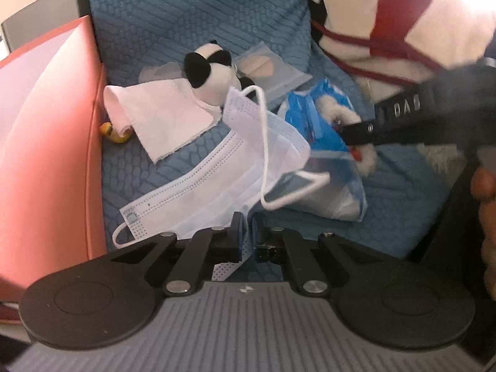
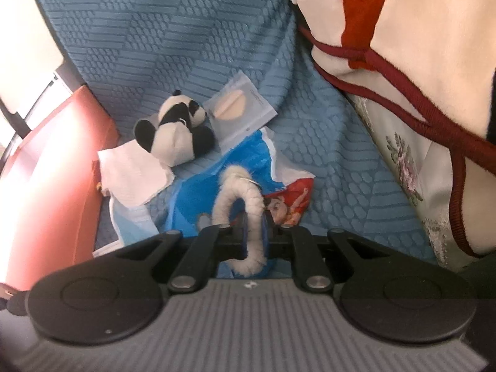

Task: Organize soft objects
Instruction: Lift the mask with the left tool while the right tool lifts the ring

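Nearest, bottom centre of each view: your left gripper (image 1: 246, 232) is clamped on the face mask (image 1: 217, 179) hem, your right gripper (image 2: 254, 232) on the furry ring (image 2: 238, 198). Risk: the mask's loop (image 1: 266, 155) could snag the blue bag (image 1: 322, 136) beneath; farther up, the panda (image 2: 173, 133) could tumble.

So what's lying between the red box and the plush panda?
A folded white tissue lies between the red box and the plush panda, its far corner tucked under the panda; the right wrist view shows it clearly.
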{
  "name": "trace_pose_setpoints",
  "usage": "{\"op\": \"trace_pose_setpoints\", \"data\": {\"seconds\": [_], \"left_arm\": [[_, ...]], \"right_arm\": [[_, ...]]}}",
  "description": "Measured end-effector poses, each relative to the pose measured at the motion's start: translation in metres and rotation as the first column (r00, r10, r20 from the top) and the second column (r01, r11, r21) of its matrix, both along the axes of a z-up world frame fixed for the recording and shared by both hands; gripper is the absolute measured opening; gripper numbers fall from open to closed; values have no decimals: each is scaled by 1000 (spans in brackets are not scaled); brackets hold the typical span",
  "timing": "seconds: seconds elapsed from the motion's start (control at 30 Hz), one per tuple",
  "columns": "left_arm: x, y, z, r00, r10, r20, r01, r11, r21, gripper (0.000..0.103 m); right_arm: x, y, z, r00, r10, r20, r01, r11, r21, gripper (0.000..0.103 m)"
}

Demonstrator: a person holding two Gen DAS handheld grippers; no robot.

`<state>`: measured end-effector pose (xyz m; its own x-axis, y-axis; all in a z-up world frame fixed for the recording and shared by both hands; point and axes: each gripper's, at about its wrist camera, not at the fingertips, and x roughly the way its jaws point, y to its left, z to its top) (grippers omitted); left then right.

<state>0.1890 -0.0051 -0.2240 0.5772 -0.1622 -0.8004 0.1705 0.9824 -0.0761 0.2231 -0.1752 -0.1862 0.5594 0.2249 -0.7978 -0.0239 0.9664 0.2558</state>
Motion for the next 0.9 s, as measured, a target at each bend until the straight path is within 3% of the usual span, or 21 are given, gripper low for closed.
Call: {"op": "trace_pose_setpoints", "data": {"seconds": [0.23,0.5,0.63,0.9], "left_arm": [[-10,21,23,995,98,13,-95,986,-137,6],[-21,26,56,990,135,43,-125,974,-189,6],[-27,31,69,986,160,41,-145,959,-244,6],[-39,37,100,982,181,44,-162,945,-284,6]], "right_arm": [[-9,3,12,998,35,54,-34,999,-18,11],[-25,5,28,991,59,119,-54,998,-41,11],[-26,4,33,990,62,126,-57,997,-46,11],[-36,4,51,989,66,134,-60,997,-45,11]]}}
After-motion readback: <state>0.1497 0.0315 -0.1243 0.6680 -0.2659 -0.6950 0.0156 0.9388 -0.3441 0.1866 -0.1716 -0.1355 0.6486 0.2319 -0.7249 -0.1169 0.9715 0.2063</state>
